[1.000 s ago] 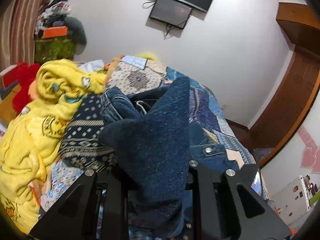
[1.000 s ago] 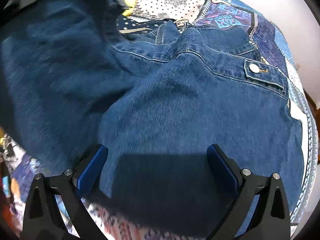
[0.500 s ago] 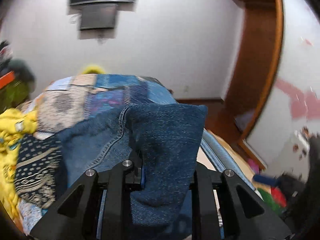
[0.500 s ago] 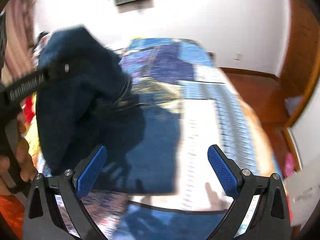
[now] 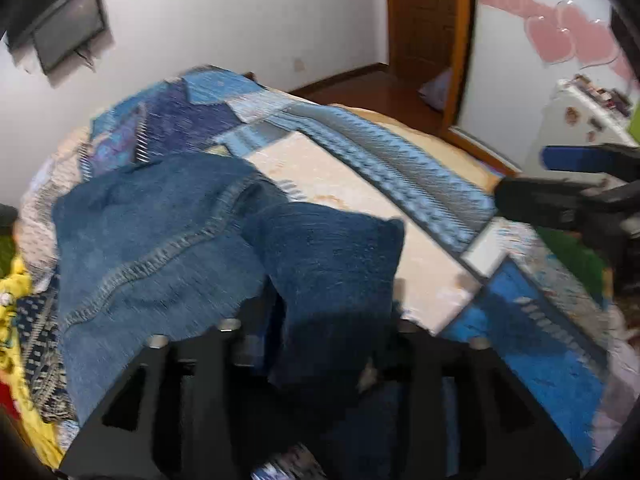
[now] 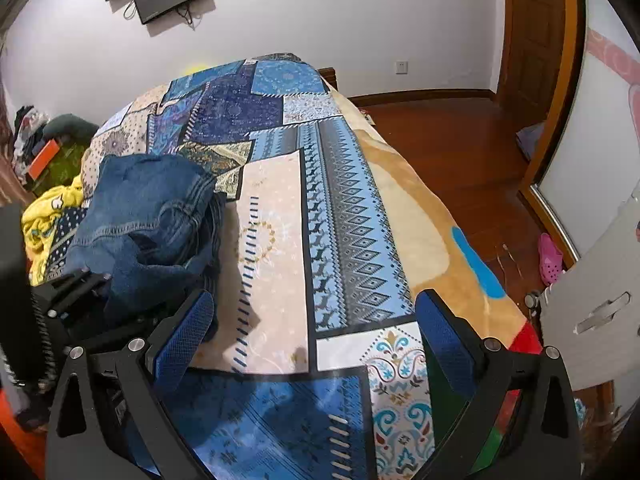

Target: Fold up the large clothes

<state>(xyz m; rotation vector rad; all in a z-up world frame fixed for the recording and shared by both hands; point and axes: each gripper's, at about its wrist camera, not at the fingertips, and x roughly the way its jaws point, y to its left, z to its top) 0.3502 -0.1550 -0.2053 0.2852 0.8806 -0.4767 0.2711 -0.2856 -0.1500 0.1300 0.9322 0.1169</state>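
Two tongs are working here, and we are starting with our left gripper [image 5: 332,320]: its jaws have just been opening, and a flap of the denim garment [image 5: 160,240] is lying between them, draped over the near fingers. We cannot tell for sure whether the pads are pressing it any more; we are reading it as a release. Our right gripper [image 6: 312,328] is standing spread wide with nothing between its blue pads [image 6: 184,332], hovering over bare bedspread.

A second ago the denim was filling the right view; now it is sitting bunched at the left side of the patchwork bedspread [image 6: 340,240], beside the yellow blanket [image 6: 44,216]. We are judging that the garment is being laid down for its next fold.

Outward, the bedspread is lying open to the right of the denim, up to the bed's edge above the wooden floor [image 6: 460,152].
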